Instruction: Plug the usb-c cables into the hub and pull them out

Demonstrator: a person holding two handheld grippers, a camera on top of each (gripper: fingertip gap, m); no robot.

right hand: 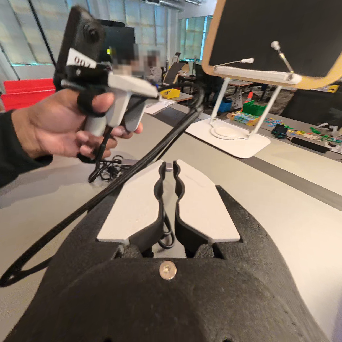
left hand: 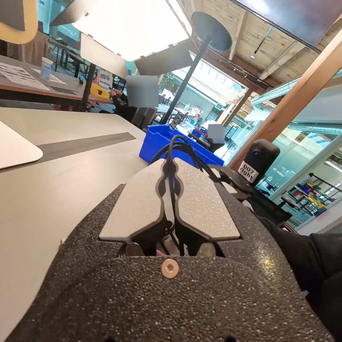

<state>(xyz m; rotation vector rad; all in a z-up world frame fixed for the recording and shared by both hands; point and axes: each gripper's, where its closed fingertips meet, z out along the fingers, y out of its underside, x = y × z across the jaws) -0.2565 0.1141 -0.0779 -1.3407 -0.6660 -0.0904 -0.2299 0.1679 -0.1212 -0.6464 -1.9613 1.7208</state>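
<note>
My left gripper (left hand: pixel 169 164) is shut on a bundle of black braided USB-C cables (left hand: pixel 178 143) that loops up past its fingertips. In the right wrist view the left gripper (right hand: pixel 133 92) is held up in a hand at the upper left, and the cables (right hand: pixel 153 149) hang from it in a long slack line across the table. The grey hub (right hand: pixel 129 163) lies on the table with its thin black cord (right hand: pixel 107 170) coiled beside it. My right gripper (right hand: pixel 168 164) hovers just short of the hub's end, its jaws a narrow gap apart with nothing between them.
A blue bin (left hand: pixel 157 148) stands at the table's far edge, behind the cables. A white stand (right hand: pixel 238 137) carrying a wood-framed black board (right hand: pixel 277 37) sits at the right of the grey table (right hand: pixel 259 212). Other work tables and people are farther back. My right fingertips sit around 8 cm from my left ones.
</note>
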